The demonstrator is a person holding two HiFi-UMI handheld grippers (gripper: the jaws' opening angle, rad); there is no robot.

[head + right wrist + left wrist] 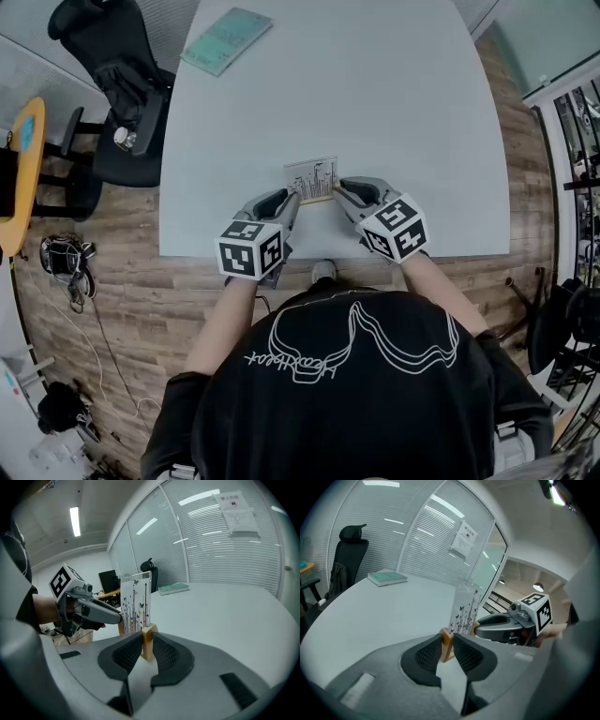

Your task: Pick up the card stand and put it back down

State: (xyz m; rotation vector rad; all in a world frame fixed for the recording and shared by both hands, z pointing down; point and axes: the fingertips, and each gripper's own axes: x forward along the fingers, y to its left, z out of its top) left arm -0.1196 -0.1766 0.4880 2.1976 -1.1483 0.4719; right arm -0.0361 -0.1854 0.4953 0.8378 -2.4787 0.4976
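White table [375, 112] takes up most of the frame. Black office chair [112, 94] is off its left side, teal book [227, 39] at the far corner, both well apart from the work. Card stand [311, 180] is by the table's near edge, centred in front of the person, upright, with its printed panel [136, 603] vertical. Left gripper [291, 200] and right gripper [341, 191] come in from opposite ends, each clenched on one end of the wooden base [148, 641]. Pads pinch the wood, not the panel, so the thin sheet takes no load. The two-ended grip also keeps the stand level and stops it swinging. Can't tell whether the base touches the tabletop or hangs just above it. My read: hold phase of the pick-and-place. Release only once the base is flat down, else it tips.
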